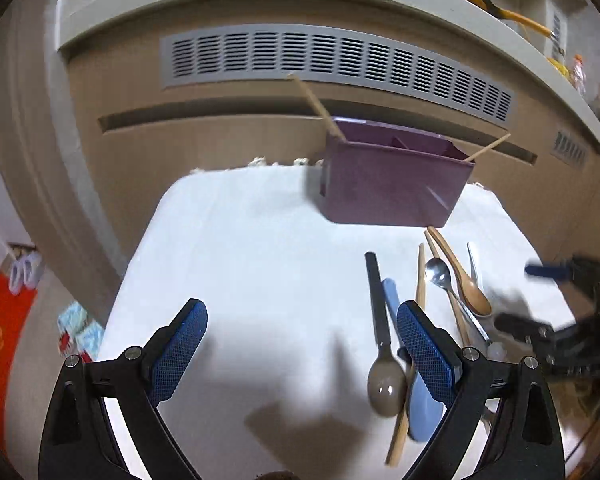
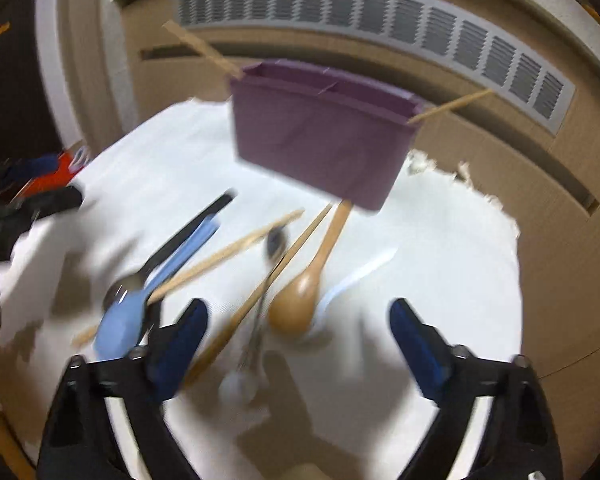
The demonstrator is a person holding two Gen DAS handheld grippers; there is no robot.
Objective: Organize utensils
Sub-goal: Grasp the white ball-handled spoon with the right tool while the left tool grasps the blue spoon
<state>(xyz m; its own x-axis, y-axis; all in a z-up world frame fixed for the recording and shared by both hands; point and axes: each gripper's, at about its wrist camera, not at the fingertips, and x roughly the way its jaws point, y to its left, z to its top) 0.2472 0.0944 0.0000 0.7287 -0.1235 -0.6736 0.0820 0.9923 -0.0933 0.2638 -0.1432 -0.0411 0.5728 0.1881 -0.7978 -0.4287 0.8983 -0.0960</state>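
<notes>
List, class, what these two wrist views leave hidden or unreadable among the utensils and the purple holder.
- Purple holder interior: its front wall hides the bottoms in both views.
- Blue spoon: left gripper finger covers its middle, left view.
- Metal spoon: motion blur, right view.
- Right gripper: nothing between its open fingers.

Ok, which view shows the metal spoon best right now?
The left wrist view: the metal spoon is sharp, bowl up, lying between the wooden spoon and a chopstick. The right wrist view is motion-blurred; there it is just a dark smear.
</notes>
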